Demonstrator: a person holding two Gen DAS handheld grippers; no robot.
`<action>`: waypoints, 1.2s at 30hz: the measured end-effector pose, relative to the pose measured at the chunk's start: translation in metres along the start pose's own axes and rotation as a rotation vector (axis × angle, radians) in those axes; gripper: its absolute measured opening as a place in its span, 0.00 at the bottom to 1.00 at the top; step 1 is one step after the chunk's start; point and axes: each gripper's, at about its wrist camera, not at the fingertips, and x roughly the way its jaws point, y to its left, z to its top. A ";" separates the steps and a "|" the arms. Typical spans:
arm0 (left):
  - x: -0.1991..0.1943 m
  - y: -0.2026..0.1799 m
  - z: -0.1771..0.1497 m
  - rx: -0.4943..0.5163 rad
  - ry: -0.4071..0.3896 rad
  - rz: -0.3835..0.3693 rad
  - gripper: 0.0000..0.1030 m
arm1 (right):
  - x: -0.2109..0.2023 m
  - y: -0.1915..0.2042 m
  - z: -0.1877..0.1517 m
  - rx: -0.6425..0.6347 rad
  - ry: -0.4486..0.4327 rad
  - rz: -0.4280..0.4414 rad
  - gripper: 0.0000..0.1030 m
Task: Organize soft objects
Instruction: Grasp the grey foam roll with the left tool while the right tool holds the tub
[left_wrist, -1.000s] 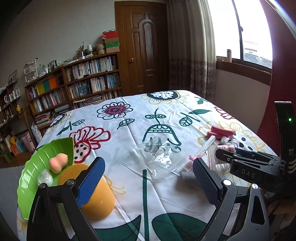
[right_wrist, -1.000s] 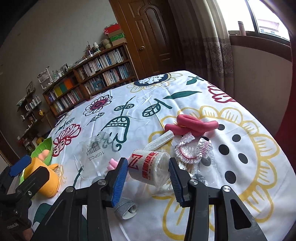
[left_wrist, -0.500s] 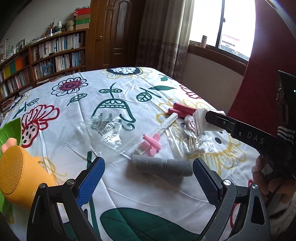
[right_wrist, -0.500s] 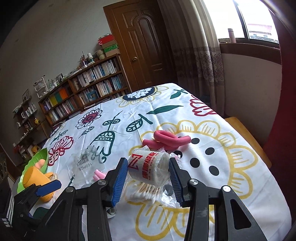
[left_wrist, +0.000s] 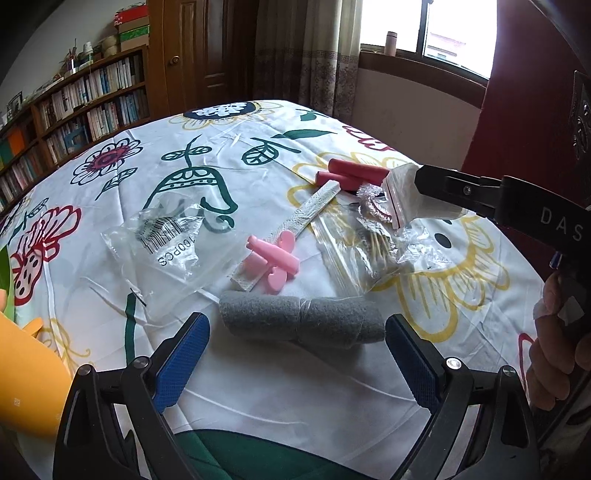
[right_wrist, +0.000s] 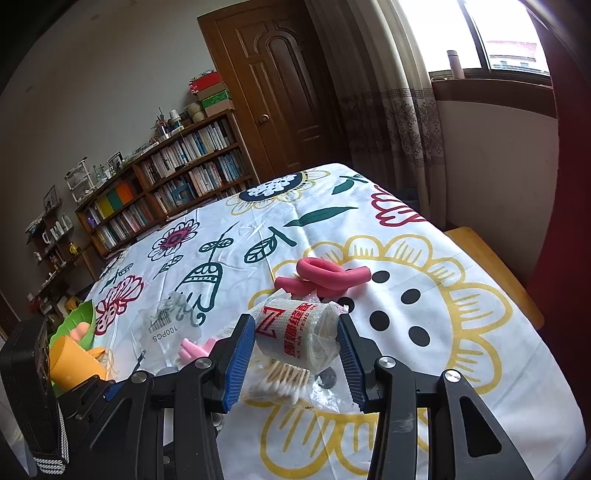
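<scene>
The white roll of gauze wrapped in clear film with red lettering (right_wrist: 297, 338) sat pinched between the blue pads of my right gripper (right_wrist: 296, 356), lifted clear of the flowered tablecloth (right_wrist: 424, 254) and hanging above a clear bag of cotton swabs (right_wrist: 284, 382) that lay on the cloth beneath it. My left gripper (left_wrist: 295, 352) stood wide open with nothing in it, its blue pads (left_wrist: 181, 356) spread either side of the grey felt roll bound with clear tape (left_wrist: 301, 319), which lay on the cloth just beyond the tips, so I judged that roll my next pick. Beyond it lay a small pink foam piece (left_wrist: 273, 260) across a long white paper-wrapped strip (left_wrist: 303, 218), a crumpled clear bag with a barcode label (left_wrist: 170, 240) to the left, and bent pink foam rods (right_wrist: 325, 277) farther off toward the window. At the left edge of the table a green leaf-shaped plate (right_wrist: 79, 319) held a small peach-coloured squishy (right_wrist: 79, 330), with an orange rounded soft object (right_wrist: 72, 363) beside it, though I could not tell whether that one rested on the plate. By my reckoning the sorting was at an early stage: one or two soft things gathered at the plate, the gauze in transit, and the felt roll, pink piece and foam rods not yet collected
</scene>
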 end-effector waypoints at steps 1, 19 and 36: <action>0.003 0.002 0.000 -0.008 0.008 0.003 0.94 | 0.000 0.000 0.000 0.000 0.000 0.000 0.47; 0.001 0.004 -0.001 -0.048 -0.019 -0.080 0.74 | 0.005 0.002 -0.004 -0.008 0.020 0.004 0.47; -0.037 0.013 0.010 -0.050 -0.146 -0.015 0.73 | 0.002 0.006 -0.002 -0.004 0.009 0.005 0.47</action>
